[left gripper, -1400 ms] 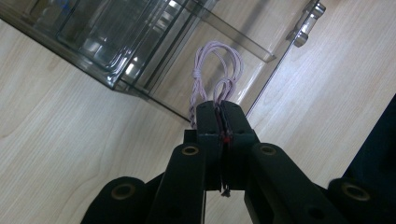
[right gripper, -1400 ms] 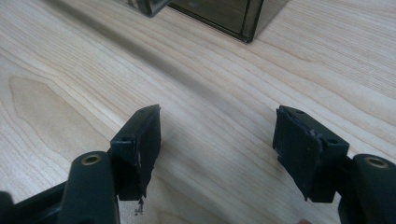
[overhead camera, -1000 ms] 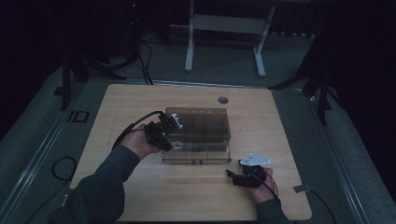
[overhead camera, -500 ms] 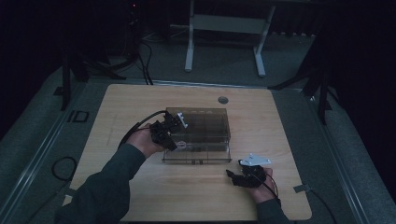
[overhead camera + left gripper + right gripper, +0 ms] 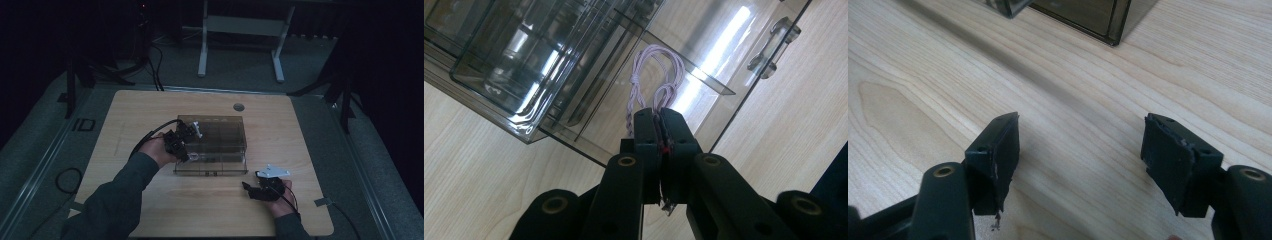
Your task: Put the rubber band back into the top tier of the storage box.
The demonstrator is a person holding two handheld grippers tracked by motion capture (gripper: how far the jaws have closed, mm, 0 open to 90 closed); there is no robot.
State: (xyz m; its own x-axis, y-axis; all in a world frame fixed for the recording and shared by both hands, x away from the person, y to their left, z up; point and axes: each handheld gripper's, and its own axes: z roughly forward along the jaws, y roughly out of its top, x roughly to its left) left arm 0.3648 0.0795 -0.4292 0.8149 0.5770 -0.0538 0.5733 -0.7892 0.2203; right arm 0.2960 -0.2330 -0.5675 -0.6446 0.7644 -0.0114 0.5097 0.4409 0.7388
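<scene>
cord (image 5: 655,75): thin, pale lilac, twisted, looped and knotted | place: hangs over an open compartment of the smoky clear plastic organizer box (image 5: 220,135) on the worktop (image 5: 300,130) | left tongs (image 5: 659,117): clenched on the cord's lower end, loops standing just past the tips | right tongs (image 5: 1080,150): released, over bare worktop, well apart from cord

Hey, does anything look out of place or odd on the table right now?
Nothing looks damaged or spilled. The clear organizer box has its drawer pulled open, and the left hand-held gripper holds a looped pink cord over it. The right hand-held gripper rests open.
</scene>
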